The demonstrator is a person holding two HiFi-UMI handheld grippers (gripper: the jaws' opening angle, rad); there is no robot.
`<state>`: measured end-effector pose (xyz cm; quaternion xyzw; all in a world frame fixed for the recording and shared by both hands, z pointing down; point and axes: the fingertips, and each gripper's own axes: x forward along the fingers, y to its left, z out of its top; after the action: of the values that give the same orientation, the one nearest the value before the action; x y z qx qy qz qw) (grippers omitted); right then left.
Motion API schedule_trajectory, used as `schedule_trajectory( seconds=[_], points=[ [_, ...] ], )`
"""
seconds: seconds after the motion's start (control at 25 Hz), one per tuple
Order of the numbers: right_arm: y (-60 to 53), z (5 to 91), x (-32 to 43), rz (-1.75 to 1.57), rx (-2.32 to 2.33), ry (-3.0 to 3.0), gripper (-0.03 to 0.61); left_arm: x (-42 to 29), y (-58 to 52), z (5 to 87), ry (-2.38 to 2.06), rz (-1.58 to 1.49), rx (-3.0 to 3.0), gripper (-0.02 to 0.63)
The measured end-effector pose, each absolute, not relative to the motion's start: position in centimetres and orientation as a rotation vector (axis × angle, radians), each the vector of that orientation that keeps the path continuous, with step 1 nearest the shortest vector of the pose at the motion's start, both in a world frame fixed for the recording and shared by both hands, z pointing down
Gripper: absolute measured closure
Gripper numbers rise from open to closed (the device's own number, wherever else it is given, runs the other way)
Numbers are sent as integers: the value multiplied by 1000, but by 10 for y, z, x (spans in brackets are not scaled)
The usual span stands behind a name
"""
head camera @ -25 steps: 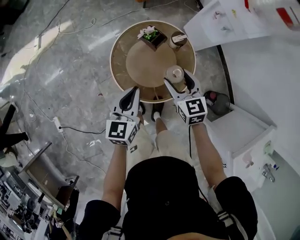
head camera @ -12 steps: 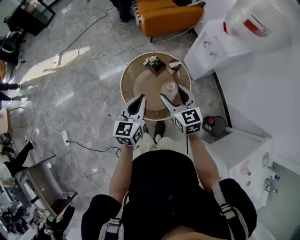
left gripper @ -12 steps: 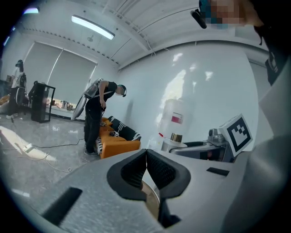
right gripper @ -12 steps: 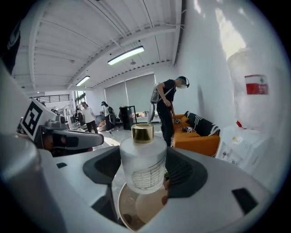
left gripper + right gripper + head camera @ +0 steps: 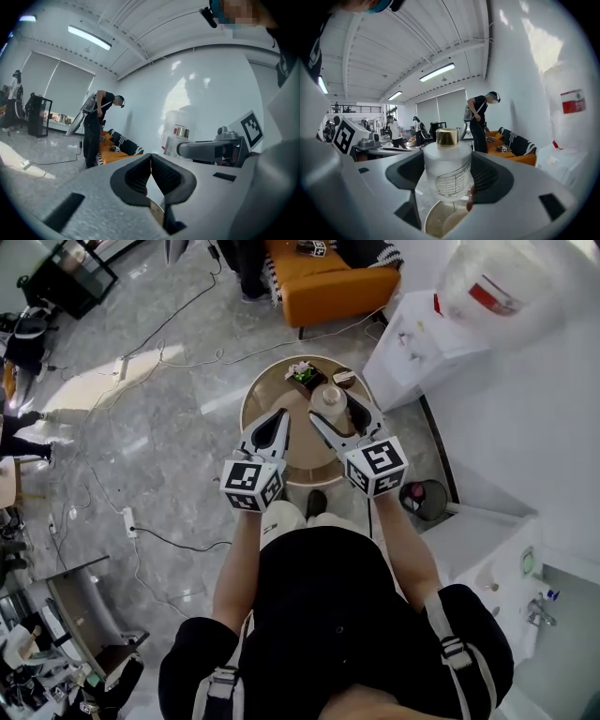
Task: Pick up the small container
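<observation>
- My right gripper (image 5: 450, 174) is clamped on the small container (image 5: 449, 161). Its two dark pads press the frosted white body from either side, at about mid height.
- The container stands upright between my jaws, and its gold cap (image 5: 447, 137) pokes up above the pads.
- The side facing my camera carries a fine line drawing, a curved grid of thin dark strokes. I can read no word or brand on it.
- The round table (image 5: 440, 222) shows straight below the container's base and apart from it, so the container hangs in my grip over the tabletop.
- My left gripper (image 5: 151, 158) has its jaws pressed together with nothing between them. It is just beside the right one, and the table lies under its tips.
- From the left gripper, the right one's marker cube (image 5: 251, 129) shows off to the right. It has a black and white square pattern and no letters.
- On the table beyond my right jaws sit a planter (image 5: 303, 373) with pale flowers and a small dark item (image 5: 344, 378) I cannot make out further.
- To the right of my right gripper a big water bottle (image 5: 555, 84) bears a red label (image 5: 573, 101). Its print is too small to read.
- Ahead of both grippers are an orange sofa (image 5: 513, 151) and a person (image 5: 480, 121) standing beside it.
</observation>
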<state>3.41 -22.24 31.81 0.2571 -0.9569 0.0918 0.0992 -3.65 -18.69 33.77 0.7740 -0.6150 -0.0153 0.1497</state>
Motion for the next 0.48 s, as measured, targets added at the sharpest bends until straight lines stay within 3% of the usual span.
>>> schedule_trajectory(
  seconds=[0.48],
  points=[
    [-234,219,14,138,730,-2944,268,-53,-198,263,-1768,-87,2315,595]
  ],
)
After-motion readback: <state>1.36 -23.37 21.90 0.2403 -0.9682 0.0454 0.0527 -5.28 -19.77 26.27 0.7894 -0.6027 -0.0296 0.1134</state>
